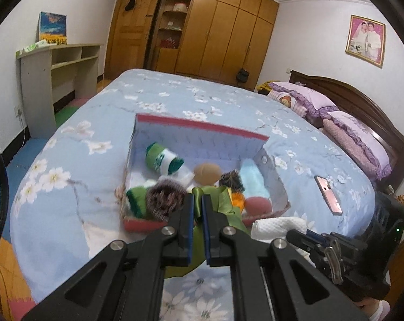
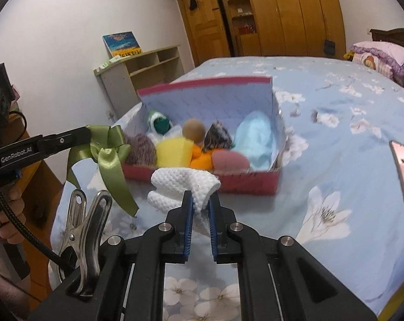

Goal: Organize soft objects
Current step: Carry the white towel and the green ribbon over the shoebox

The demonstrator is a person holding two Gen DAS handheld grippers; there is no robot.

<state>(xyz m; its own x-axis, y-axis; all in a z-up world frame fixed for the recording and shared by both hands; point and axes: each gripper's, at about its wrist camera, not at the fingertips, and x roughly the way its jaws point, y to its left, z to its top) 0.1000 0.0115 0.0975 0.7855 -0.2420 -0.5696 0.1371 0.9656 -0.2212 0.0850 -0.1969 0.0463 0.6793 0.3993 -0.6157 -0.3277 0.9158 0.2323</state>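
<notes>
Currently both jaws are closed: left gripper (image 1: 197, 200) pinches the green ribbon (image 2: 108, 149), right gripper (image 2: 201, 200) the white cloth (image 2: 185, 184), probably for transfer into the box (image 2: 228, 184).

- Left hand-held gripper (image 1: 197, 200) clamped on green ribbon (image 1: 223, 200).
- Red-rimmed box (image 1: 202, 125) of soft items on bed (image 1: 153, 99).
- Pink phone (image 1: 327, 194) beside the box.

Green ribbon (image 2: 105, 149) and white cloth (image 2: 185, 184), apparently lifted.
</notes>
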